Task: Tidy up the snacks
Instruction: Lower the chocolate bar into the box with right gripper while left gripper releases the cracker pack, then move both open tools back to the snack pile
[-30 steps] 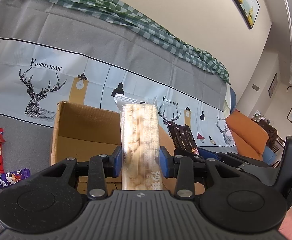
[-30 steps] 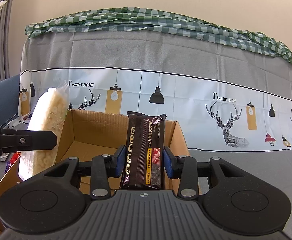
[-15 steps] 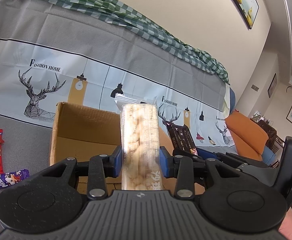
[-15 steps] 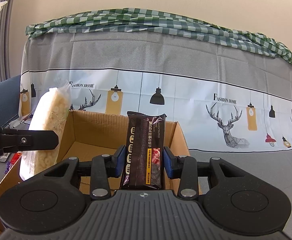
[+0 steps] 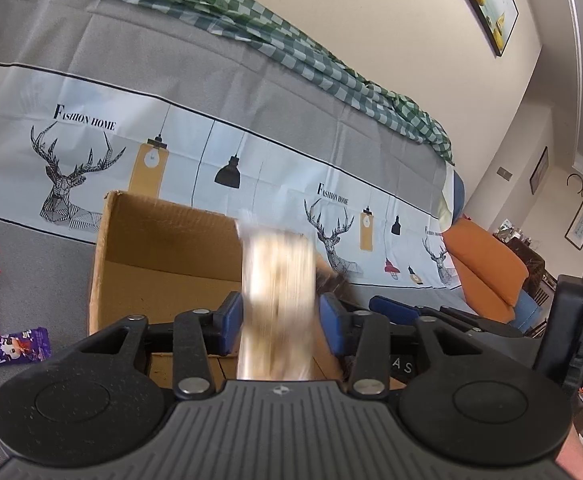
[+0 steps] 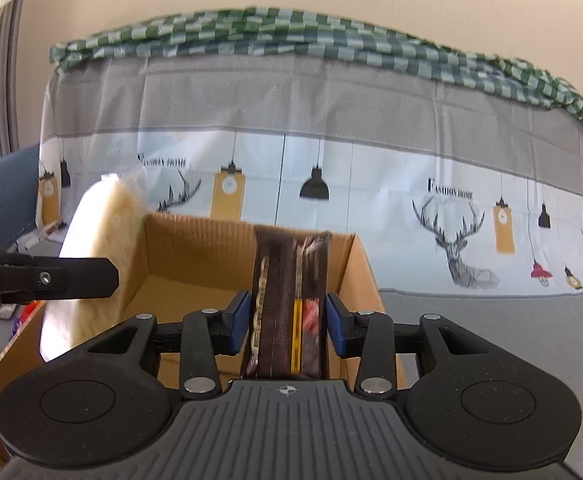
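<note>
Over the cardboard box (image 5: 163, 256), both tools parted: left tool (image 5: 277, 316) w/ blurred puffed-snack pack (image 5: 277, 280), right tool (image 6: 287, 318) w/ dark wafer pack (image 6: 287, 296)

cardboard box (image 6: 195, 256) open-topped, left gripper (image 6: 103, 278) over its left wall

Your left gripper (image 5: 281, 328) has parted its blue pads, and the pale snack pack (image 5: 277, 304) now smears with motion blur between them. Your right gripper (image 6: 287, 322) has loosened too; the dark snack bar (image 6: 287, 300) blurs between its pads.
</note>
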A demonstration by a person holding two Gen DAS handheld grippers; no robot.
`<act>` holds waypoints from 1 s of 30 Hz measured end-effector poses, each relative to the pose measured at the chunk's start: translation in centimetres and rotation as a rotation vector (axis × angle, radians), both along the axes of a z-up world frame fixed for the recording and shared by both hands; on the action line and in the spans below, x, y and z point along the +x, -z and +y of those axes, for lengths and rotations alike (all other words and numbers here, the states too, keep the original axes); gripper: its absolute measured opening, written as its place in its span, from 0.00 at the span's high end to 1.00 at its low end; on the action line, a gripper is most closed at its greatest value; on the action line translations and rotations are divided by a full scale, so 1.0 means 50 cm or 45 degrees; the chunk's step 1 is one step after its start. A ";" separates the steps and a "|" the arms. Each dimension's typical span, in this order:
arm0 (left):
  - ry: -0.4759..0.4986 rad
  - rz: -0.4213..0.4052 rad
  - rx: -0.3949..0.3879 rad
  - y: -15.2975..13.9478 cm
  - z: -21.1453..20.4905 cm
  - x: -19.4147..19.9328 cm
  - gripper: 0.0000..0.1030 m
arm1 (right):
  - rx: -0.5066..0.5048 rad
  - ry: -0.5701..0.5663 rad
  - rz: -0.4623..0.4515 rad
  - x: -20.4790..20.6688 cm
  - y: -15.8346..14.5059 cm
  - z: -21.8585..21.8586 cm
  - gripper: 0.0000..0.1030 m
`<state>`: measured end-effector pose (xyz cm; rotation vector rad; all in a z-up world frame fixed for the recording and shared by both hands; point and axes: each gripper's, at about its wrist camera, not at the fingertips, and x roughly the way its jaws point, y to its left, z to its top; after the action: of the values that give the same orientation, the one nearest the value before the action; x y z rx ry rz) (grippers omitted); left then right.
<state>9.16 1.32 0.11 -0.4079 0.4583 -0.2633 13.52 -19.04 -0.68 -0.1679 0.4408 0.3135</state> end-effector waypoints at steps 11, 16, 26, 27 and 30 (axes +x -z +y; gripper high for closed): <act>-0.039 -0.030 0.040 -0.011 0.026 -0.024 0.54 | 0.080 0.042 -0.003 -0.001 -0.008 0.020 0.43; -0.114 0.005 0.111 -0.025 0.089 -0.051 0.71 | 0.117 0.040 -0.042 -0.021 -0.018 0.056 0.44; -0.321 0.117 0.386 -0.019 0.369 -0.090 0.75 | 0.337 -0.042 -0.108 -0.075 -0.047 0.139 0.72; -0.373 0.150 0.373 0.003 0.405 -0.098 0.75 | 0.347 -0.071 -0.108 -0.082 -0.046 0.154 0.72; -0.557 0.376 0.186 0.059 0.520 -0.113 0.82 | 0.357 -0.158 -0.105 -0.100 -0.043 0.206 0.72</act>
<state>3.49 27.34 -2.85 -0.3947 0.6585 0.2574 8.50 -8.76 1.45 0.0662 0.3016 0.4845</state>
